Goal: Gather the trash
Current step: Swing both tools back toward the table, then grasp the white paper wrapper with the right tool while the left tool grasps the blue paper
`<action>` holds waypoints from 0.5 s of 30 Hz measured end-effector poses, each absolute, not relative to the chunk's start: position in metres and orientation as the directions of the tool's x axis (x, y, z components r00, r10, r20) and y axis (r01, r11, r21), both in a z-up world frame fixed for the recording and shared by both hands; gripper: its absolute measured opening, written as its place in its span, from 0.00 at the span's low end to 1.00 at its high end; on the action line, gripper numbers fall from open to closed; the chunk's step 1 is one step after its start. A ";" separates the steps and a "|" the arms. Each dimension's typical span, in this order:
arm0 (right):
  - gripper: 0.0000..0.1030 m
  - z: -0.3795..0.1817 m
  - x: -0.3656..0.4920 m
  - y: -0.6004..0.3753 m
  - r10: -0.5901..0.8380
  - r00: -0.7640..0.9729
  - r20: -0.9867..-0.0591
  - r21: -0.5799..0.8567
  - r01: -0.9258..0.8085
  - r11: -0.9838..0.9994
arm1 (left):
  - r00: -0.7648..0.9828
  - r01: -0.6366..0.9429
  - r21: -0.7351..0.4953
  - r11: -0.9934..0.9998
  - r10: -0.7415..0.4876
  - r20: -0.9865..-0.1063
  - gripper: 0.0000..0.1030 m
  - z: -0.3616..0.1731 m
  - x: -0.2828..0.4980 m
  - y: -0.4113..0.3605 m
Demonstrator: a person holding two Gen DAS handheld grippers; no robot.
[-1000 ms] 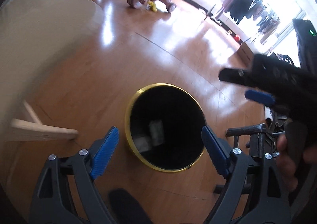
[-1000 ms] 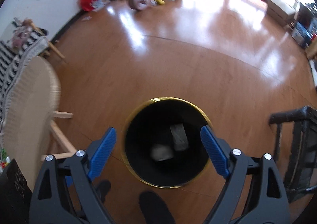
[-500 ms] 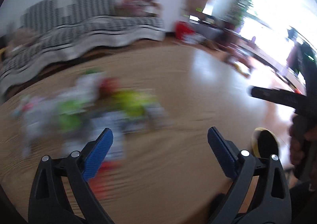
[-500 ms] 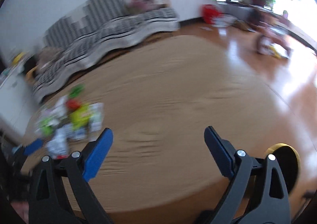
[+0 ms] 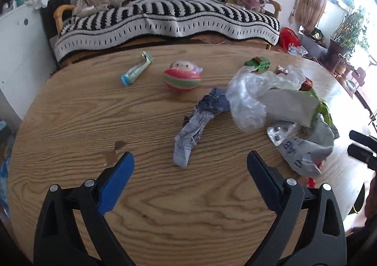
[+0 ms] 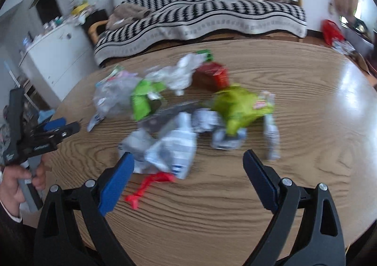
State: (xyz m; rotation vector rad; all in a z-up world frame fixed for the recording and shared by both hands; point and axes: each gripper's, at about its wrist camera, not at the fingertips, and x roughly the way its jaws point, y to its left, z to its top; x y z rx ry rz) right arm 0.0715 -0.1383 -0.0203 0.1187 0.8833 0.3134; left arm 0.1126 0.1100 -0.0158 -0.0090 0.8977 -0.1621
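Held both tools wide open and empty: left tool (image 5: 189,171), right tool (image 6: 187,170). Hung over trash pile (image 6: 183,110) on tabletop (image 5: 70,113).

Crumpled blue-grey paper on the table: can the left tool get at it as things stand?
Probably yes. The crumpled paper lies on bare table just ahead of the open left tool, with nothing between them.

Crumpled trash (image 5: 271,101) lies heaped on the worktop's (image 5: 165,207) right side: clear plastic, grey paper, green wrappers.
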 end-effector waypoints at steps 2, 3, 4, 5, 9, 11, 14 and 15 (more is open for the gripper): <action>0.88 -0.026 0.083 -0.124 0.323 0.574 -0.753 0.228 -0.233 0.945 | 0.598 0.157 -0.091 0.983 -0.168 -0.784 0.91 -0.025 0.129 0.111; 0.88 -0.030 0.086 -0.116 0.326 0.565 -0.758 0.225 -0.244 0.943 | 0.592 0.169 -0.089 0.982 -0.173 -0.787 0.91 -0.030 0.133 0.109; 0.88 -0.033 0.088 -0.110 0.325 0.558 -0.763 0.219 -0.250 0.943 | 0.587 0.176 -0.085 0.981 -0.174 -0.791 0.91 -0.035 0.139 0.107; 0.88 -0.036 0.090 -0.104 0.333 0.552 -0.765 0.220 -0.262 0.940 | 0.575 0.180 -0.083 0.980 -0.173 -0.800 0.91 -0.040 0.146 0.103; 0.88 -0.046 0.100 -0.081 0.324 0.538 -0.779 0.206 -0.268 0.941 | 0.561 0.167 -0.090 0.982 -0.169 -0.811 0.91 -0.054 0.161 0.097; 0.88 -0.050 0.106 -0.077 0.328 0.534 -0.779 0.216 -0.264 0.940 | 0.559 0.158 -0.094 0.983 -0.167 -0.812 0.91 -0.058 0.170 0.094; 0.88 -0.057 0.115 -0.075 0.325 0.523 -0.788 0.222 -0.251 0.942 | 0.563 0.142 -0.092 0.986 -0.157 -0.812 0.91 -0.061 0.177 0.092; 0.88 -0.058 0.116 -0.076 0.327 0.524 -0.787 0.224 -0.251 0.942 | 0.566 0.131 -0.085 0.988 -0.145 -0.812 0.90 -0.063 0.178 0.093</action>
